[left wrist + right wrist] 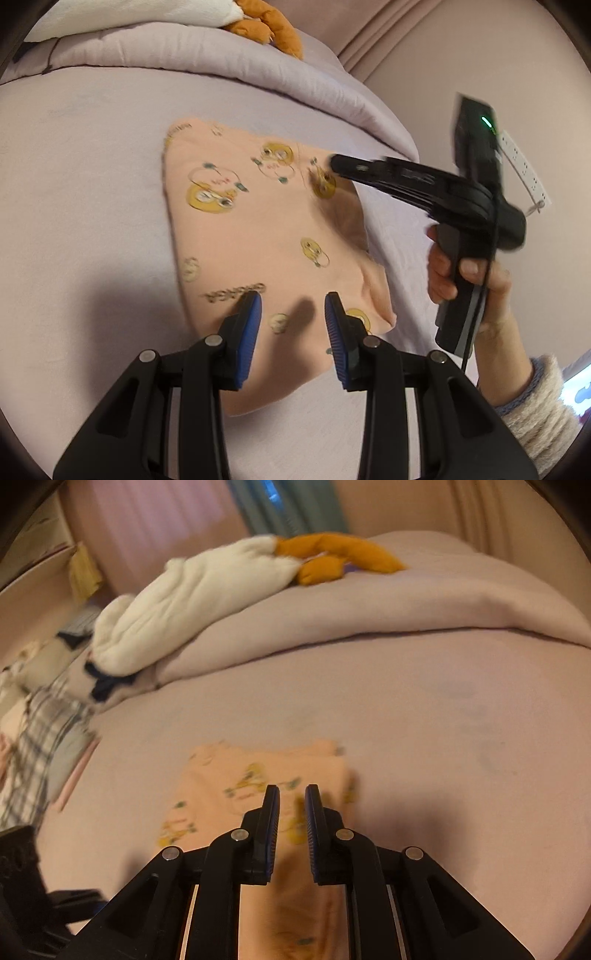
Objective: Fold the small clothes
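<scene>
Blurred peach garment (pixel 258 786) beneath claw (pixel 291 794)

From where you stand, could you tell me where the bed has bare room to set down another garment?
Bare sheet lies between the peach garment and the folded duvet, and along the garment's other side. The bed's edge by the checked clothes pile is crowded.

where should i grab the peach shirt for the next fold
Take the peach shirt by the puckered, slightly raised edge on its right side in the left wrist view. It lies flat on the bed, so come in low from that side, probably with one finger sliding underneath.
</scene>
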Demonstrator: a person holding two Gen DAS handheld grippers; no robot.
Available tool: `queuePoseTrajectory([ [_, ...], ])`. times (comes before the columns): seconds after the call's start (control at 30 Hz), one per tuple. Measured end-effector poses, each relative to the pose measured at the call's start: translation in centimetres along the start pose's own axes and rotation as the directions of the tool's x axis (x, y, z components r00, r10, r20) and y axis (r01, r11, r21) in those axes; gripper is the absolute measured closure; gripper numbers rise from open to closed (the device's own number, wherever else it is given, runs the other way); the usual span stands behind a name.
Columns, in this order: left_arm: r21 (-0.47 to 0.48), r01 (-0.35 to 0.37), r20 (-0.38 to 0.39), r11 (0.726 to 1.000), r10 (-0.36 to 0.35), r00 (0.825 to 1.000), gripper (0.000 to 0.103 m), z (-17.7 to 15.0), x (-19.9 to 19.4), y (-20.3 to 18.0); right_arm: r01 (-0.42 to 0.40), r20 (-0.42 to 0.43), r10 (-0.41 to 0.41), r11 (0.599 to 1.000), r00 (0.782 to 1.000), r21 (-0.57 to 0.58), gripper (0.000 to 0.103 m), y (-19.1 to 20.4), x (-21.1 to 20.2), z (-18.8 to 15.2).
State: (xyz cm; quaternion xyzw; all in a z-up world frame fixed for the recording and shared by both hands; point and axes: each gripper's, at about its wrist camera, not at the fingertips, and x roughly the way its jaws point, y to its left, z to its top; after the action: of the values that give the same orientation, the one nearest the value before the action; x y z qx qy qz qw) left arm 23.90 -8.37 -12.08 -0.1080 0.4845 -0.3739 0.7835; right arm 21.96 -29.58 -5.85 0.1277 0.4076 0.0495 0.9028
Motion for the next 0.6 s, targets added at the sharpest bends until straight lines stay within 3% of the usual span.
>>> queuePoseTrajectory([
  [0.1,0.016,-0.023,-0.035,1.0,0.023,0.999,0.068,-0.5,1.3,-0.1,0.078,-0.115,-0.076,0.997,0.99,0.014,0.091,-0.4,3.1,-0.2],
  [0.17,0.015,-0.036,-0.073,0.999,0.037,0.997,0.068,-0.7,2.3,0.2,0.078,-0.143,-0.069,0.996,0.987,0.053,0.091,-1.2,4.3,-0.7],
  [0.4,-0.001,-0.04,-0.084,0.999,0.04,0.996,0.069,-0.9,2.6,1.0,0.066,-0.095,-0.061,0.996,0.994,0.052,0.091,-0.4,2.1,-0.9],
  [0.6,-0.034,-0.031,-0.073,0.999,0.029,0.997,0.069,-1.3,2.5,1.2,-0.049,-0.04,0.047,0.998,0.998,-0.05,0.091,2.1,-2.5,-4.1],
])
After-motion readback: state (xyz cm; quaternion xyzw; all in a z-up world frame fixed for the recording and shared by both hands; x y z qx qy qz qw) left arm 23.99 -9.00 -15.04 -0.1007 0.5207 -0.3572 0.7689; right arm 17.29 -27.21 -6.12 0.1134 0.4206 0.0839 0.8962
